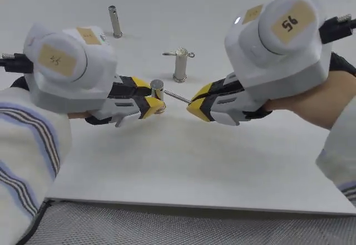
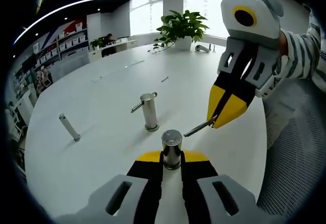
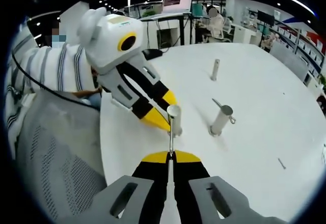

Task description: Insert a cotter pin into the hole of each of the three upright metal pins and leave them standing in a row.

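Two grippers meeting at one pin. On the left gripper (image 1: 150, 104), jaws shut tight on the near pin (image 2: 172, 143), low on the shaft, holding it upright on the white table (image 1: 167, 161) and leaving head and cross-hole clear. A steadying hold, by the look of it, against tipping or turning under a sideways push. Directly across from the near pin, the right gripper (image 1: 196, 101), pinched closed on the cotter pin (image 1: 178, 96) by its outer end, carried level and aimed at the shaft just under the head. Tip touching the near pin there, at or just inside the hole, too fine to tell which. Level carriage most likely for lining up with the bore. Step in hand, as a judgement: second insertion of three, calling for a straight, gentle push along the cotter's own line, with some risk of the tip skating off the round shaft. Counted: three metal pins, all standing. Just behind the near pin, the middle pin (image 1: 179, 67), already carrying a fitted cotter pin (image 1: 189, 54) through its top. Well behind the near pin, toward the left gripper's side, the far pin (image 1: 114, 22), bare. A loose diagonal row leading away from the near pin. Cotter pins for certain: two, one fitted and one held. Far beyond the near pin, in the left gripper view, a thin sliver (image 2: 164, 79) on the table, possibly a third, too small to say.
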Demonstrator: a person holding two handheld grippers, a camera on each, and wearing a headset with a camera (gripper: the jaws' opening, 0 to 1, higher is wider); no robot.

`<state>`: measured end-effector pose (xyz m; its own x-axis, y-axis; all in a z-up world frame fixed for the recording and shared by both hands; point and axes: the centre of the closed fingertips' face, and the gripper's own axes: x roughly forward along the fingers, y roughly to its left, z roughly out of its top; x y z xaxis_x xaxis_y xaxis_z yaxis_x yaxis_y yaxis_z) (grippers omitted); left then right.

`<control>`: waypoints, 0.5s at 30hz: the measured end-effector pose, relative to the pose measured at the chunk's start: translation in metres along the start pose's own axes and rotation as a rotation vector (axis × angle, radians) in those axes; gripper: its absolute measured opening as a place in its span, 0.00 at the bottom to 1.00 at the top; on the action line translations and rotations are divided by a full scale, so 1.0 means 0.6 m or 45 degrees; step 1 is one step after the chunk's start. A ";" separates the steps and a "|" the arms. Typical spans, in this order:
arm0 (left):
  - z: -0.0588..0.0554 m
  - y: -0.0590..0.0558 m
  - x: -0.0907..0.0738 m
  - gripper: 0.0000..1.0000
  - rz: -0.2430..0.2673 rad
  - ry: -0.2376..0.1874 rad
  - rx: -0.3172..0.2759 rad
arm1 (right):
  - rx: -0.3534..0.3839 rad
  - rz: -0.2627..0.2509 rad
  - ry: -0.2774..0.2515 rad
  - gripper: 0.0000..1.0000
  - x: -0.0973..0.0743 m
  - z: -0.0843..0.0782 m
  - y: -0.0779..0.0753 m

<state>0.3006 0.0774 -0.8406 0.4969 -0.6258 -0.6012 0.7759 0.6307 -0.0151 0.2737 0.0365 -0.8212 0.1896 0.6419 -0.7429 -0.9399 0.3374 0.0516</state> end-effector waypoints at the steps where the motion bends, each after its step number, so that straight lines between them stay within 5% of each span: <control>1: 0.000 -0.001 0.000 0.11 0.003 0.001 0.001 | 0.003 0.001 -0.001 0.03 0.001 0.000 0.000; 15: 0.002 -0.002 0.002 0.11 0.025 -0.001 -0.028 | 0.017 0.001 -0.011 0.03 0.007 0.004 0.000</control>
<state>0.3007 0.0755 -0.8406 0.5120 -0.6136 -0.6012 0.7575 0.6525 -0.0209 0.2750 0.0407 -0.8228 0.1911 0.6480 -0.7373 -0.9362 0.3459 0.0614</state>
